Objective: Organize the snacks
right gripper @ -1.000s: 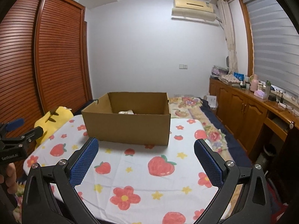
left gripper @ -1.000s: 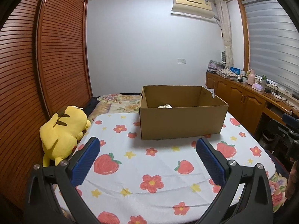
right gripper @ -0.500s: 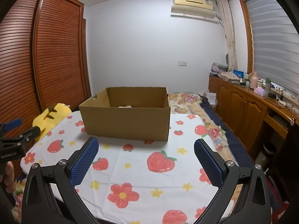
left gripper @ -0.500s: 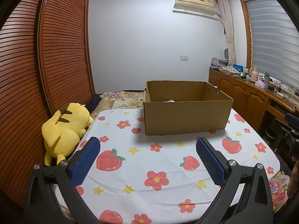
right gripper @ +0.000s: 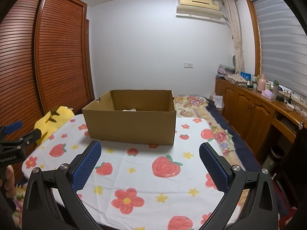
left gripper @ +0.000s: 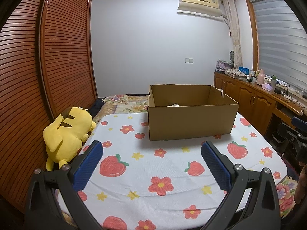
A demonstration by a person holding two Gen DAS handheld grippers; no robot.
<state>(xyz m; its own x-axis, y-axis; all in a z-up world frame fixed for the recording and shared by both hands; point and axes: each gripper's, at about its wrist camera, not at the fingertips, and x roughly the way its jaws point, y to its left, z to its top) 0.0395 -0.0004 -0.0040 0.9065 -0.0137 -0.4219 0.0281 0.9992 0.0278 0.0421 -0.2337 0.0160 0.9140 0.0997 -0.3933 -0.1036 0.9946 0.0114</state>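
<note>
An open brown cardboard box point(left gripper: 191, 121) point(right gripper: 130, 126) stands on the far half of a table covered by a white cloth with strawberries and flowers point(left gripper: 153, 164) point(right gripper: 144, 164). A pale snack wrapper point(left gripper: 173, 105) point(right gripper: 130, 110) just peeks over the box's near wall; the rest of the inside is hidden. My left gripper point(left gripper: 152, 153) hangs open above the near part of the cloth with nothing between its blue pads. My right gripper point(right gripper: 150, 152) is open too, empty, facing the box from the right side.
A yellow plush toy point(left gripper: 67, 134) point(right gripper: 51, 120) lies at the table's left edge by the slatted wooden wardrobe point(left gripper: 48, 76). A bed with a floral cover point(right gripper: 193, 105) lies behind the table. A wooden cabinet point(left gripper: 259, 103) with bottles lines the right wall.
Both cameras have tilted and drawn back a little, so the box sits lower in view and less of its inside shows. Both grippers stay open and empty.
</note>
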